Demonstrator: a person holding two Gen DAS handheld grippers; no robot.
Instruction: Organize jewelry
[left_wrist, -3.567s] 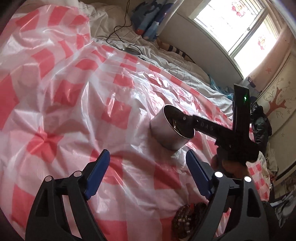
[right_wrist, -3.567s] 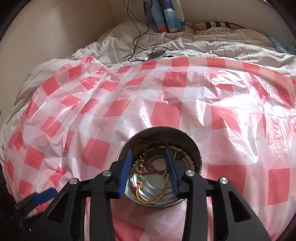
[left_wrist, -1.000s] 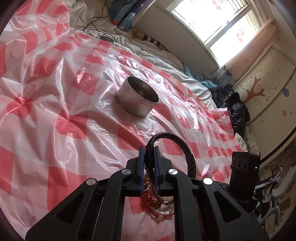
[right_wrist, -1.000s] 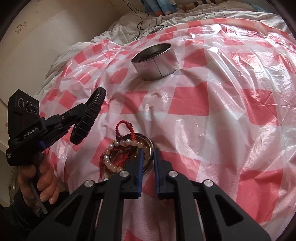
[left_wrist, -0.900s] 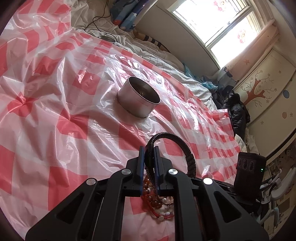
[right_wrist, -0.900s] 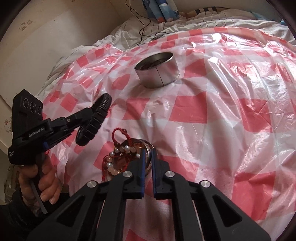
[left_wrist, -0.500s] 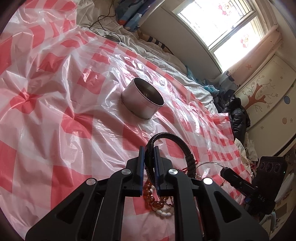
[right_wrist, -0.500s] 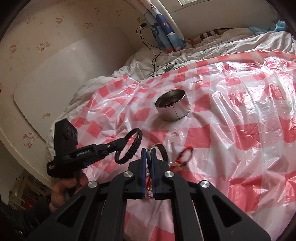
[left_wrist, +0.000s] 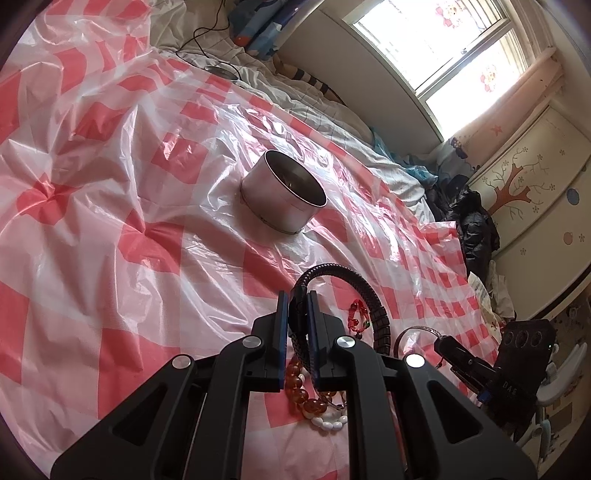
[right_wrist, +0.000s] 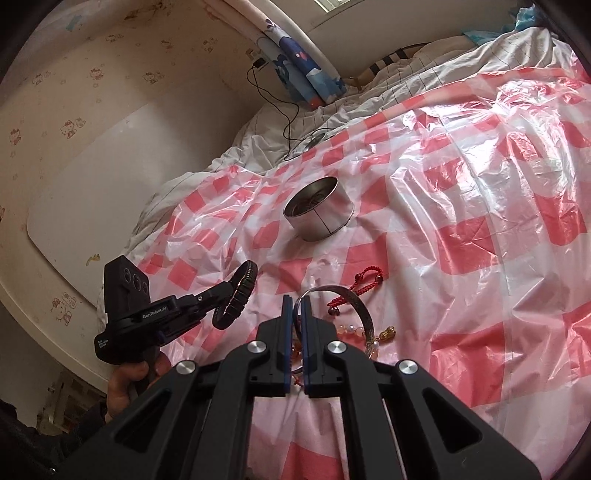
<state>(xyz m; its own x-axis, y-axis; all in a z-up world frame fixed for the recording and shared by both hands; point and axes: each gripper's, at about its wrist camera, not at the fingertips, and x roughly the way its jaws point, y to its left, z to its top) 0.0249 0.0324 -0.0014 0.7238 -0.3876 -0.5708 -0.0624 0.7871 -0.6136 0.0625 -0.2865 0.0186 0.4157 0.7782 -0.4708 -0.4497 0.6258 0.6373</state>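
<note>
My left gripper (left_wrist: 297, 299) is shut on a black braided bracelet (left_wrist: 369, 295) and holds it above the bed; it also shows in the right wrist view (right_wrist: 240, 291). My right gripper (right_wrist: 296, 304) is shut on a silver bangle (right_wrist: 358, 306), lifted over the jewelry pile; the bangle also shows in the left wrist view (left_wrist: 417, 328). A round metal tin (left_wrist: 282, 197) stands further off on the plastic sheet, with some jewelry inside (right_wrist: 319, 208). A red cord bracelet (right_wrist: 360, 282), amber beads (left_wrist: 304, 395) and white beads (left_wrist: 328, 422) lie on the sheet below the grippers.
The red-and-white checked plastic sheet (left_wrist: 110, 221) covers a soft, wrinkled bed. A charger cable and a round puck (left_wrist: 221, 72) lie at the far end near a blue pillow (right_wrist: 306, 70). Dark clothes (left_wrist: 476, 229) hang off the bed's right side.
Both grippers shut on bracelets from the pile and have lifted them. The right gripper has risen well above the sheet with the bangle. The left moved slightly closer to the tin.
</note>
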